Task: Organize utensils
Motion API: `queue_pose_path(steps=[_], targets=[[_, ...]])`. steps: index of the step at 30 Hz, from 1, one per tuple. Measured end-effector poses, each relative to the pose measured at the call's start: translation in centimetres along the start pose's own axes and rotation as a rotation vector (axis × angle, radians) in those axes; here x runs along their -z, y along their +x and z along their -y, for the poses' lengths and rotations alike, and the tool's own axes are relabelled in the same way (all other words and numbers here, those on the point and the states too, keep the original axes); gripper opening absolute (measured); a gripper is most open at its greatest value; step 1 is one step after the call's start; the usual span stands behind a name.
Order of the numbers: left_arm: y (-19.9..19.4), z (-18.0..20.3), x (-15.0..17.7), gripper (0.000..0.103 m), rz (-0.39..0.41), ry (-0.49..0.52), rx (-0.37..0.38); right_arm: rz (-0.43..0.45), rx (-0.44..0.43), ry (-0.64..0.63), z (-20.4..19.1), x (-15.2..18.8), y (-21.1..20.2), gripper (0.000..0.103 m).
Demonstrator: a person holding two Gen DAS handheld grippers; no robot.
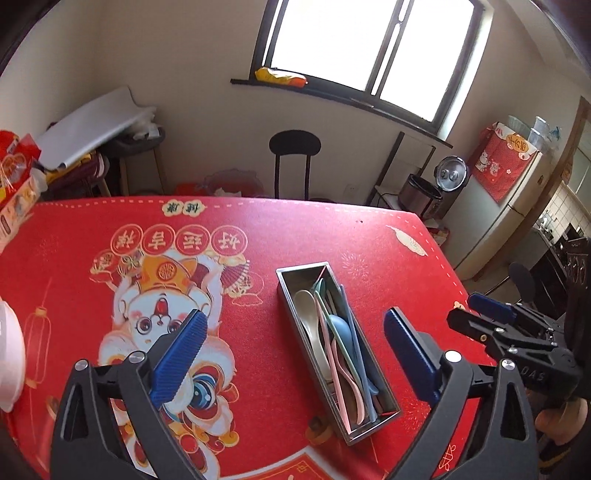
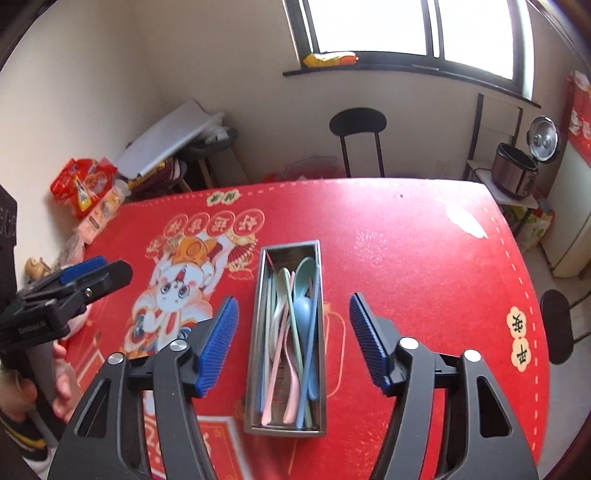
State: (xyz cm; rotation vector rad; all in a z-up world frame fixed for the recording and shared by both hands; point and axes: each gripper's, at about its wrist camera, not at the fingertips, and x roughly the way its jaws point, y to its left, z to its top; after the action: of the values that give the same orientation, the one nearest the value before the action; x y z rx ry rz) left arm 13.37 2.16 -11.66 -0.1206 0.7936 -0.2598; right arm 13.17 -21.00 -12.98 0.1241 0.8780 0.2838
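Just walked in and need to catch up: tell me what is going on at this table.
A person holds a hand-held gripper in each hand above a table with a red cloth. The left hand-held gripper and the right hand-held gripper are both open and hold nothing. Between them stands a metal tray with pastel spoons and chopsticks lying lengthwise inside. No utensils show loose on the cloth, so the sorting looks done or nearly so.

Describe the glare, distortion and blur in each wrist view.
Left wrist view: the window is blown out white, the table edge bows from fisheye distortion, and the metal utensil box is sharp. Right wrist view: the window is again overexposed, black vignette fills the corners, and the tablecloth print near the bottom is slightly blurred.
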Motion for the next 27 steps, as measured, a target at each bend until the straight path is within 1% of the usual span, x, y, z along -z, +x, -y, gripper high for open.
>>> queue_pose_path(steps=[2, 3, 4, 7, 9, 13, 18, 23, 27], targets=[[-1.8, 0.5, -0.5, 0.097, 0.040, 0.039, 0.017, 0.032, 0.003, 0.000, -0.1, -0.6, -1.9, 0.076], [-2.8, 0.7, -0.7, 0.097, 0.062, 0.058, 0.018, 0.049, 0.010, 0.006, -0.2, -0.8, -2.9, 0.078], [-3.7, 1.0, -0.9, 0.097, 0.081, 0.075, 0.012, 0.071, 0.019, 0.014, -0.1, -1.0, -4.1, 0.087], [-5.9, 1.9, -1.5, 0.097, 0.129, 0.125, -0.022, 0.133, 0.031, 0.018, -0.4, -1.3, -7.3, 0.088], [-7.1, 2.4, -1.8, 0.097, 0.157, 0.145, -0.043, 0.177, 0.068, 0.009, -0.7, -1.2, -9.1, 0.088], [-9.0, 3.0, -2.1, 0.097, 0.195, 0.163, -0.028, 0.242, 0.173, 0.025, -0.9, -1.0, -12.2, 0.088], [-11.0, 4.0, -2.2, 0.097, 0.227, 0.164, -0.013, 0.293, 0.251, 0.071, -0.3, -0.5, -15.0, 0.088], [-12.4, 5.2, -2.3, 0.097, 0.276, 0.174, -0.048, 0.321, 0.316, 0.091, 0.1, 0.0, -16.8, 0.088], [-12.6, 5.9, -2.2, 0.097, 0.285, 0.187, -0.042, 0.327, 0.349, 0.105, 0.1, 0.3, -17.4, 0.088]])
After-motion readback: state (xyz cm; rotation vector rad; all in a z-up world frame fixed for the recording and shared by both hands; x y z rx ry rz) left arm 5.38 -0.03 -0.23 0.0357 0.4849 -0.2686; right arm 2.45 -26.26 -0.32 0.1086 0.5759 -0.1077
